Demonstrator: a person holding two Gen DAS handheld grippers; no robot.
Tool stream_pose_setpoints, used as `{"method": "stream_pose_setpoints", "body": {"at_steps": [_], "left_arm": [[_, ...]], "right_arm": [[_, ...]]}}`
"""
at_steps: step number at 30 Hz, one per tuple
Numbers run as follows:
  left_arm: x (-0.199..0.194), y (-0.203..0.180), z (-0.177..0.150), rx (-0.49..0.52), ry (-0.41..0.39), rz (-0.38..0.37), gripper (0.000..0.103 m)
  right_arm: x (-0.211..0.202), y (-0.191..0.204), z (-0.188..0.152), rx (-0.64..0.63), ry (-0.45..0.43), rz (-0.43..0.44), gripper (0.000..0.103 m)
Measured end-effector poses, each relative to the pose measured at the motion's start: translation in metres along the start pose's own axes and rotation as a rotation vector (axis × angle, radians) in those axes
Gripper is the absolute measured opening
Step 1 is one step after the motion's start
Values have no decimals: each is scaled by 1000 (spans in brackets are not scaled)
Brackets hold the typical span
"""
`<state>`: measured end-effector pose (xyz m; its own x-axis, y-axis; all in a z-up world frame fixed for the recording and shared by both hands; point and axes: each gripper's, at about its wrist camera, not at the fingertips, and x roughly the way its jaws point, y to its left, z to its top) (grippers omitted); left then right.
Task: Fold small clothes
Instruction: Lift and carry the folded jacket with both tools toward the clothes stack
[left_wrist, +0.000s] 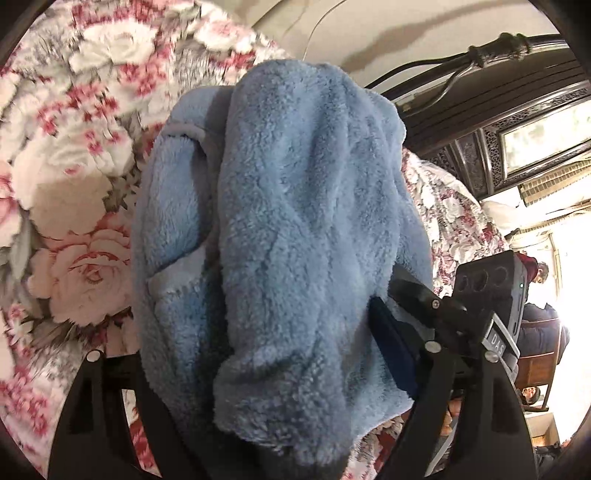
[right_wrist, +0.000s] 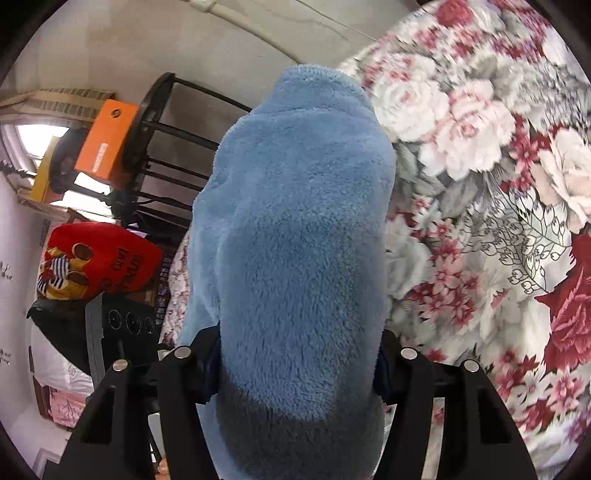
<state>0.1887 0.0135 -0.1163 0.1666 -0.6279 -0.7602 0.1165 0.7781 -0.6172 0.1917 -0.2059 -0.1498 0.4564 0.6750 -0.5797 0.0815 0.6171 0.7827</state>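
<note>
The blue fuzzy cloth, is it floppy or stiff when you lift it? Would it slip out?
Probably floppy: the blue cloth droops in soft folds over the left gripper. It likely won't slip, since its fluffy pile bunches thickly between the right gripper pads. It looks light, puffing up rather than pulling taut above the flowered bedcover.

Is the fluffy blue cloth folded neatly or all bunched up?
Bunched up: the blue cloth hangs in thick rumpled folds between both grippers, above the flowery blanket.

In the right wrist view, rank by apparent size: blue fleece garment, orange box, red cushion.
1. Blue fleece garment, largest, though closest to the camera.
2. Red cushion.
3. Orange box, slightly smaller; their distances differ, so true sizes are unsure.
</note>
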Motion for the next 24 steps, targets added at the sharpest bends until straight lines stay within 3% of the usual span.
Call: {"method": "stream_pose_setpoints", "body": {"at_steps": [10, 24], "left_arm": [[-88, -12, -20, 7, -134, 10, 80], [-253, 11, -74, -63, -394, 52, 80]], "right_arm": [[-15, 73, -12, -78, -19, 76, 63], [15, 225, -52, -244, 42, 216, 63]]}}
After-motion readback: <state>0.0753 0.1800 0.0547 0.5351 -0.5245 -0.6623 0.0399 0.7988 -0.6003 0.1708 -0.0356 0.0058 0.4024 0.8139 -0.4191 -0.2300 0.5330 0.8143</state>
